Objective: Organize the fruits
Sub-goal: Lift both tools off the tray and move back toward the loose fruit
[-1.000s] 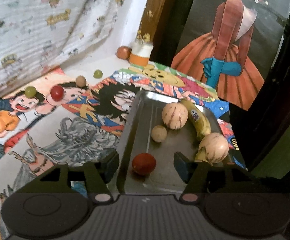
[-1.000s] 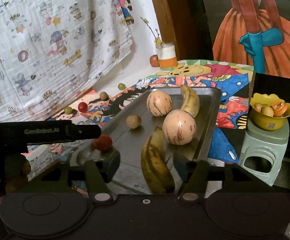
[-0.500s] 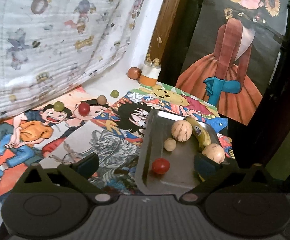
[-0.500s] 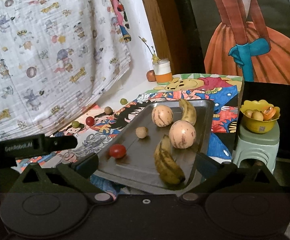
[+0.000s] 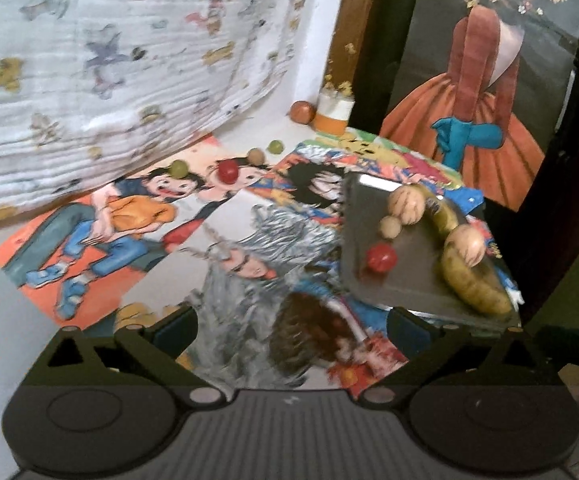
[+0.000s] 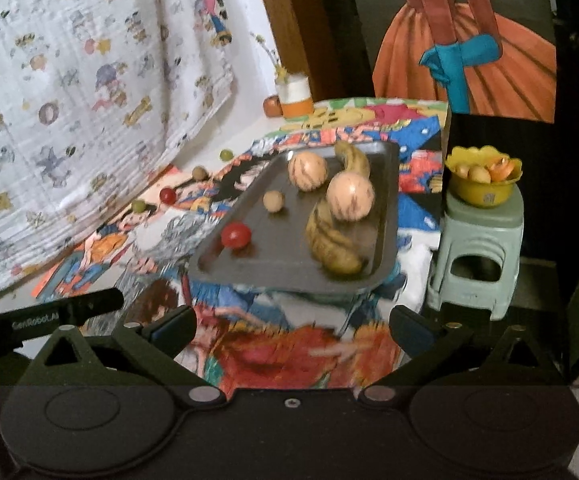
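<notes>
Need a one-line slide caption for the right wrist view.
Right gripper, open and empty, faces a metal tray holding two bananas, two striped melons, a tomato and a small tan fruit.

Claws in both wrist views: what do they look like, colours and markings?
Both alike: the left claw and right claw are matte black, with triangular cut-out linkages, blue-faced fingers, silver pivot pins and round discs on the base. White "GenRobot.AI" lettering marks the left unit's side.

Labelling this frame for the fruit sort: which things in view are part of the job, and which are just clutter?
Job:
- metal tray
- two bananas, two striped melons, small tan fruit, red tomato, all on the tray
- loose small fruits on the printed cloth
- left gripper, right gripper, both open, empty

Clutter:
- orange-and-white jar
- yellow bowl on green stool
- patterned sheet
</notes>
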A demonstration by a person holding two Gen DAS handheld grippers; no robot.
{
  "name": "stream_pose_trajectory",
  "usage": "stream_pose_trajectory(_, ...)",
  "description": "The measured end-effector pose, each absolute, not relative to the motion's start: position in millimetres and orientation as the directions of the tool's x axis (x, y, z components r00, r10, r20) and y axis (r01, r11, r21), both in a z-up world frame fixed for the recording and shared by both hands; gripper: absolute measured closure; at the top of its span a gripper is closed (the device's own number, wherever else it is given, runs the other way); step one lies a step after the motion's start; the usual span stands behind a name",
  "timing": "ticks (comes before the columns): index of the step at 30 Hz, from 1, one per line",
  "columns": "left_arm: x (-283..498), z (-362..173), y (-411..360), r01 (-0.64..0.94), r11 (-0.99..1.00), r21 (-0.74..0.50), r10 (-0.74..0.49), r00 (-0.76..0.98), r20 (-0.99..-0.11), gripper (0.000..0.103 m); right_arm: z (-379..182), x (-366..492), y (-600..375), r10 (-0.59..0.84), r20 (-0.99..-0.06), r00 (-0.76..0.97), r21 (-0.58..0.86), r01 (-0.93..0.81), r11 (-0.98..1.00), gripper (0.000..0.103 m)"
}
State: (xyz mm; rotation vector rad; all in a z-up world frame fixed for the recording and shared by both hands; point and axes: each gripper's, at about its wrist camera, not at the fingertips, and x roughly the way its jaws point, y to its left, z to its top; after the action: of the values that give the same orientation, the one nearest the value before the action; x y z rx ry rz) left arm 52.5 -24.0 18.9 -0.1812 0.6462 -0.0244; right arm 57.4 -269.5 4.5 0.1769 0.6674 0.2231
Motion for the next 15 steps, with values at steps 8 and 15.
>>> stream_pose_trajectory(8,41,14,-7,-0.063,0.991,-0.122,-0.028,0.778,-0.628,0.000,0,46,-247,0.303,-0.650,0.697,0.244,-0.186,0.952,0.001)
stream_pose_trajectory(15,32,17,15,-0.126,0.986,-0.112,0.026,0.772,-0.635,0.000,12,43,-221,0.369,-0.662,0.652,0.258,-0.265,0.929,0.001)
